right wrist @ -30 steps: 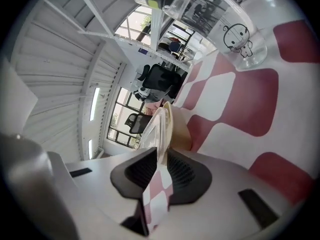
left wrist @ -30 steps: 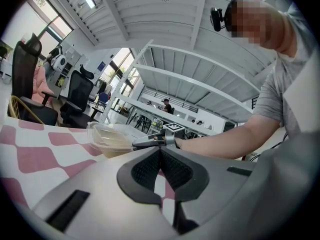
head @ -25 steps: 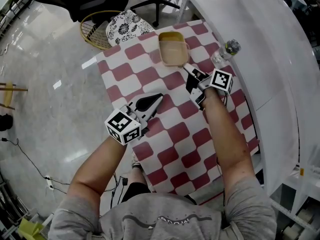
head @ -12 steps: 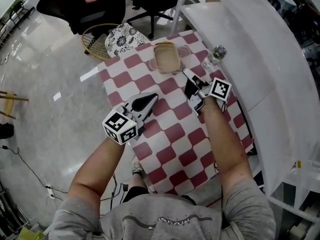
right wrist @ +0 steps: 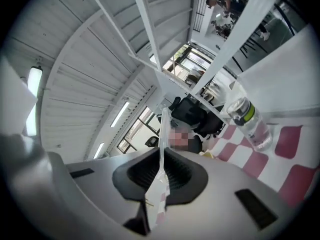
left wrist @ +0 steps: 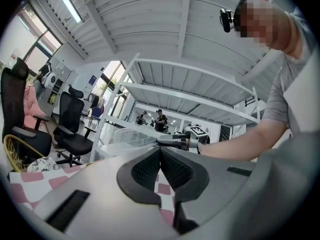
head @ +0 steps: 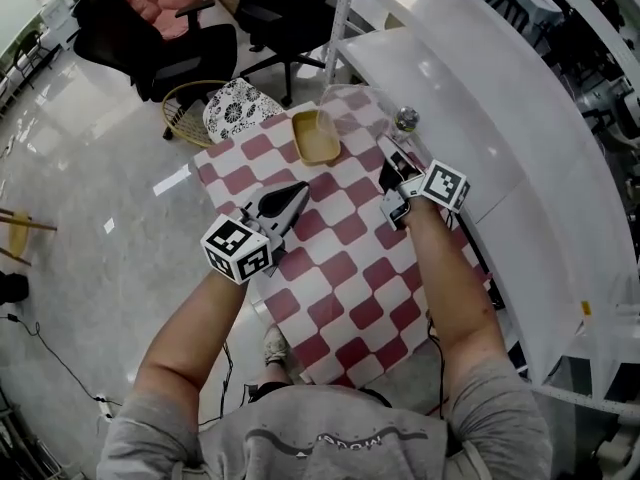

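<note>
Daylight fills the scene brightly and evenly. In the head view the glossy floor point(head: 90, 298) throws back white glare patches left of the table point(head: 345, 298). The table's checks are crisp and the shadows on it are soft. The white shelf point(head: 480, 108) along the table's right edge is nearly blown out. Both gripper views are fisheye: beams bow, and a black ring eats the corners. In the left gripper view, windows point(left wrist: 35, 31) and a ceiling strip light point(left wrist: 69, 4) burn bright at upper left. The left claw point(left wrist: 160, 151) and right claw point(right wrist: 161, 159) sit so near the lens that they go soft and grey. The clear lid point(right wrist: 162, 126) pinched in the right claw shows as a pale sliver.
</note>
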